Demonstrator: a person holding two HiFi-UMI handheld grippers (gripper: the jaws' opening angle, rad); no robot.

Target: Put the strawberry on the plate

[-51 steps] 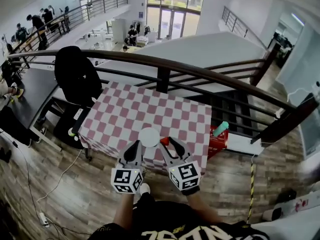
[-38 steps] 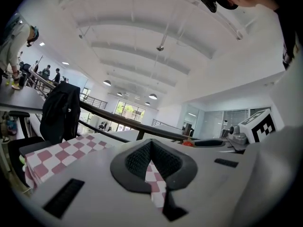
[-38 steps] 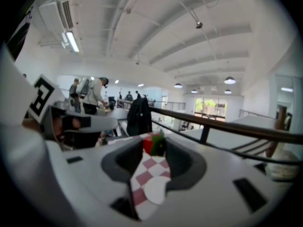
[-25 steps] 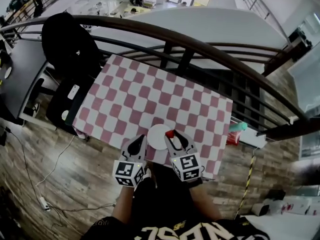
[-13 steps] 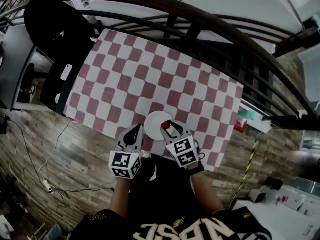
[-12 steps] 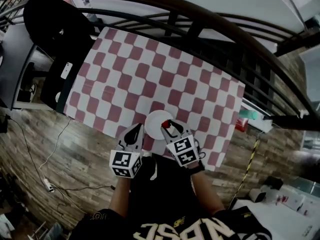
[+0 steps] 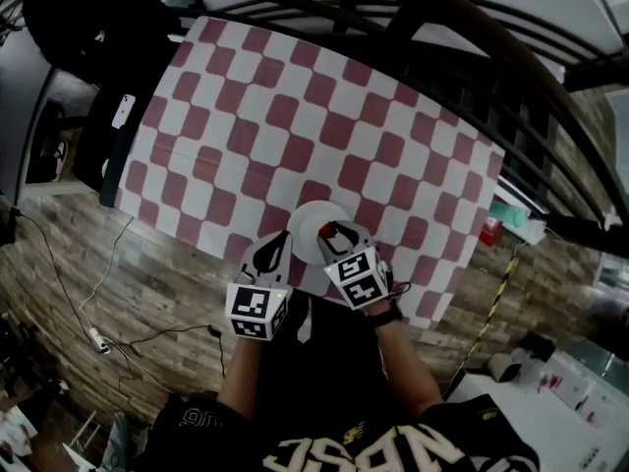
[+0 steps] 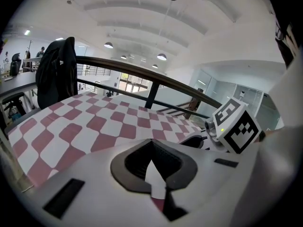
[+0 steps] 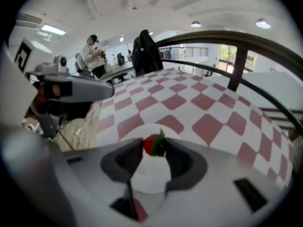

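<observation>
And here's the right hand-held gripper (image 7: pixel 331 234), out over the near edge of the bench (image 7: pixel 246 116), its jaws clamped on the strawberry (image 7: pixel 324 231). From the head view the red berry sits right above the white plate (image 7: pixel 303 218), low and centre in the frame. The right gripper view has it up close: the strawberry (image 9: pixel 150 145) is pinched at the very tips of the right hand-held gripper (image 9: pixel 154 148), green leaf pointing up, with the white plate (image 9: pixel 147 176) showing in the gap beneath it and past the jaws. Whether the berry touches the plate, I can't tell. Over to the left hand-held gripper (image 7: pixel 279 246): it hangs just beside the plate's left rim, and its own view shows the left hand-held gripper (image 8: pixel 151 145) with jaw tips brought together and nothing between them, only the checked cloth (image 8: pixel 94 126) running away ahead. The right one's marker cube (image 8: pixel 236 126) pokes in at the right of that view. The pink-and-white checked cloth (image 7: pixel 324 96) covers the whole bench and the plate rests near its front edge. A black jacket (image 7: pixel 79 18) hangs on a chair at the upper left of the head view, a dark railing (image 7: pixel 472 37) curves across the top right, and wood flooring (image 7: pixel 147 293) fills the lower left.
</observation>
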